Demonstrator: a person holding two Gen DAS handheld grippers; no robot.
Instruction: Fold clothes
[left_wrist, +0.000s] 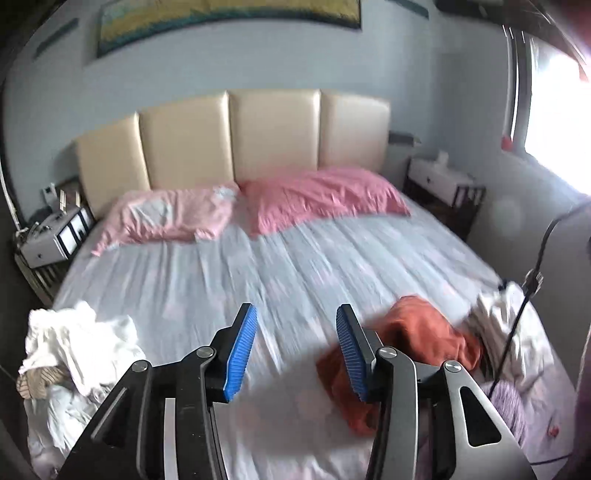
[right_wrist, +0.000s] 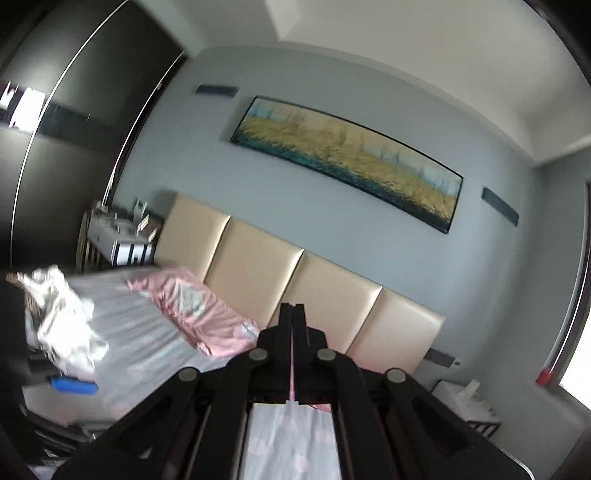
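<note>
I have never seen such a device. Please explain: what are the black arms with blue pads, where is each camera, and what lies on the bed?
These are two hand-held grippers, each with a camera looking along its fingers. The left view shows the left gripper open, its ribbed blue pads apart, holding nothing. The right view shows the right gripper shut; whether it pinches anything cannot be told. On the pale bed sheet lie a crumpled rust-orange garment, a white clothes heap, another white pile, and two pink pillows.

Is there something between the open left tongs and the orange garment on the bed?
Nothing visible. The left tongs hang open above bare sheet, and the orange garment lies just beside the right-hand finger, partly behind it.
</note>
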